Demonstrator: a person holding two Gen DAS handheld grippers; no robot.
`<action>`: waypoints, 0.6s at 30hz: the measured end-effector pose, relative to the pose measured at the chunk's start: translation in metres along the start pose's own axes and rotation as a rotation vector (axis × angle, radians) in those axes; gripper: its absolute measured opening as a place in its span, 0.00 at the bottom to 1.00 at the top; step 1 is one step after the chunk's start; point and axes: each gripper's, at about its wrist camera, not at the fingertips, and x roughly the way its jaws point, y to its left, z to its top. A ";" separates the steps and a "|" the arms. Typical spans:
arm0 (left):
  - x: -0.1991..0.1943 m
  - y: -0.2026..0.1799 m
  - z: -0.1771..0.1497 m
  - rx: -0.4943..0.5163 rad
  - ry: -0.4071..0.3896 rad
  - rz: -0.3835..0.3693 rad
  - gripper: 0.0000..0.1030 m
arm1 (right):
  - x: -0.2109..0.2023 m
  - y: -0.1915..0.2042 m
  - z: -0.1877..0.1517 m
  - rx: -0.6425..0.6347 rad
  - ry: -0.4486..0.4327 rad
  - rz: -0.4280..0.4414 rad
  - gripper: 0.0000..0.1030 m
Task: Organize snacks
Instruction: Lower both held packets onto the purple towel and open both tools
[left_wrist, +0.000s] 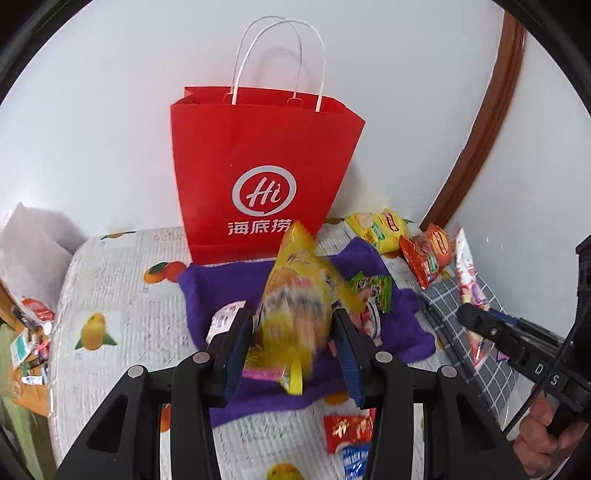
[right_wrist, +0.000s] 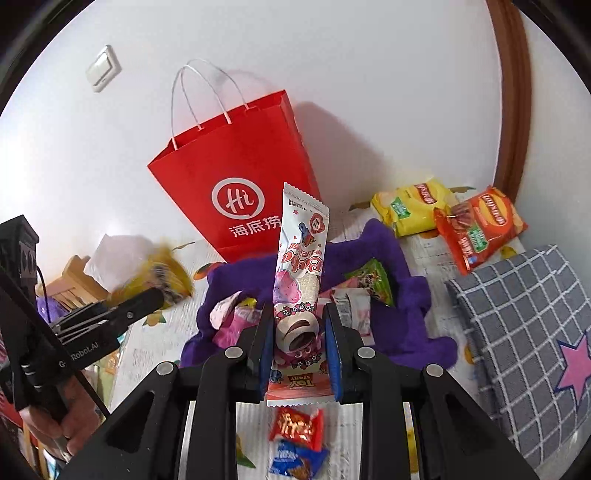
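My left gripper (left_wrist: 293, 332) is shut on a yellow snack bag (left_wrist: 295, 291), held above a purple cloth (left_wrist: 207, 291). My right gripper (right_wrist: 298, 339) is shut on a long white and pink snack packet (right_wrist: 301, 258), held upright above the same purple cloth (right_wrist: 406, 325). A red paper bag (left_wrist: 255, 173) with white handles stands open against the wall behind the cloth; it also shows in the right wrist view (right_wrist: 240, 177). A green packet (left_wrist: 373, 291) and pink packets (right_wrist: 236, 317) lie on the cloth.
A yellow chip bag (right_wrist: 410, 206) and a red chip bag (right_wrist: 480, 229) lie at the back right near a grey checked cushion (right_wrist: 524, 332). A small red packet (right_wrist: 295, 424) and a blue packet (right_wrist: 295, 458) lie near the front. The fruit-print tablecloth (left_wrist: 110, 302) ends at left.
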 end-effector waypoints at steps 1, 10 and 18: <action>0.007 0.001 0.003 -0.005 0.004 -0.005 0.38 | 0.004 0.001 0.002 0.000 0.006 0.003 0.24; 0.048 0.009 0.000 -0.014 0.062 -0.043 0.26 | 0.036 0.002 0.011 -0.024 0.035 0.005 0.24; 0.058 0.025 0.002 -0.046 0.086 -0.024 0.26 | 0.061 0.011 0.018 -0.072 0.068 0.006 0.25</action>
